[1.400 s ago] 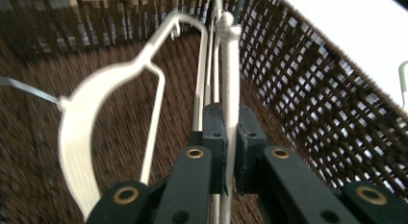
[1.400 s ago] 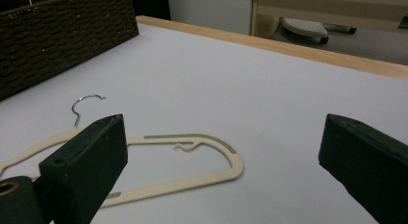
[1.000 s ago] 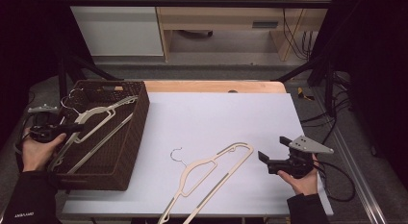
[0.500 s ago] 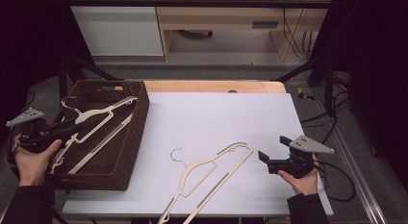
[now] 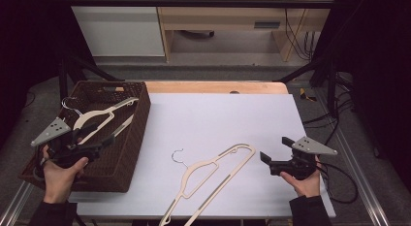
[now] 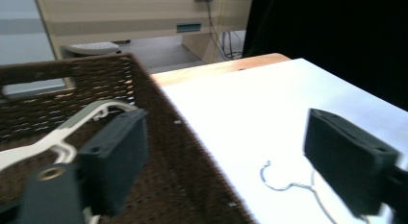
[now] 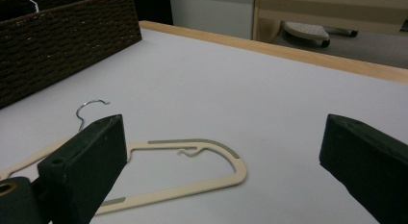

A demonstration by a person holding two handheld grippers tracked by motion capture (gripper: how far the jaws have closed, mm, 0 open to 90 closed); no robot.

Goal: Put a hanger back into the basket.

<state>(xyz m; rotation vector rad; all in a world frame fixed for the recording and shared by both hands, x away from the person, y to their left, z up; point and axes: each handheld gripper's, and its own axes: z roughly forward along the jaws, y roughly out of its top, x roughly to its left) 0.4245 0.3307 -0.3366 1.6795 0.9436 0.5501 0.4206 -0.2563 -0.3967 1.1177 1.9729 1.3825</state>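
The hanger (image 5: 99, 120) in the basket (image 5: 130, 153) lies slanted across the inside, its wire hook toward the basket's far left corner. Just over it hovers the left tool (image 5: 102, 142), above the basket's near half, gripped in the person's left hand (image 5: 60, 170). Its jaws have just been opening and stand wide apart with nothing between them; in the left gripper view (image 6: 226, 166) the hanger's cream arm (image 6: 57, 132) shows beside the left jaw, not pinched. To the right of the basket, on the white desk (image 5: 218, 114), a second hanger (image 5: 208, 175) lies flat, its hook pointing toward the basket's right wall. Farther right of the basket, beyond that hanger's rounded end, the right tool (image 5: 264, 158) sits low in the right hand (image 5: 305, 182), jaws spread wide and empty, aimed at the basket. In the right gripper view (image 7: 221, 156) the second hanger (image 7: 192, 171) lies between the jaws, untouched.
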